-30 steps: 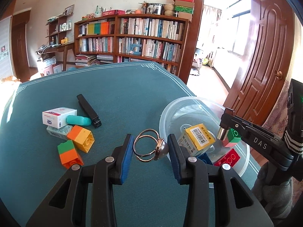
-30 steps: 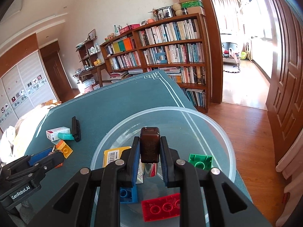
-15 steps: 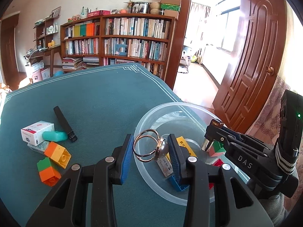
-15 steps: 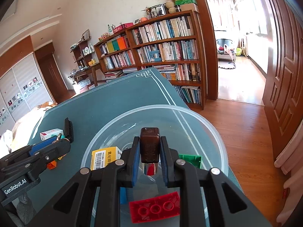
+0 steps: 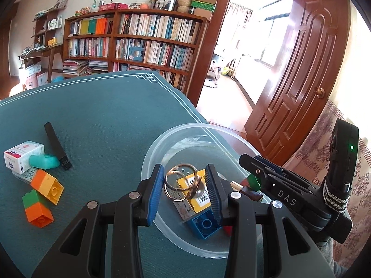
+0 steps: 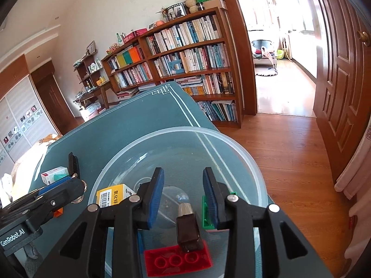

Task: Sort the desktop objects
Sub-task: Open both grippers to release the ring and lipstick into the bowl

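Note:
A clear plastic bowl (image 5: 148,159) (image 6: 243,157) sits at the right edge of the green table. My left gripper (image 5: 183,187) is shut on a gold ring holder with a pearl (image 5: 183,186) and holds it over the bowl's left side. My right gripper (image 6: 183,192) is open above the bowl. A dark brown lipstick (image 6: 187,228) lies below it on a red brick (image 6: 167,259); it also shows in the left wrist view (image 5: 249,193). The bowl also holds a yellow box (image 5: 197,193) (image 6: 113,194), a blue brick (image 5: 204,224) and a green brick (image 6: 205,217).
On the table to the left lie a white box (image 5: 22,154), a teal case (image 5: 44,161), a black comb (image 5: 56,147), a yellow-orange brick (image 5: 47,185) and a green-orange brick (image 5: 38,209). The table edge and wooden floor (image 6: 289,153) lie right of the bowl.
My right gripper has opened and the lipstick has dropped onto the red brick in the bowl. My left gripper has carried the ring rightward over the bowl.

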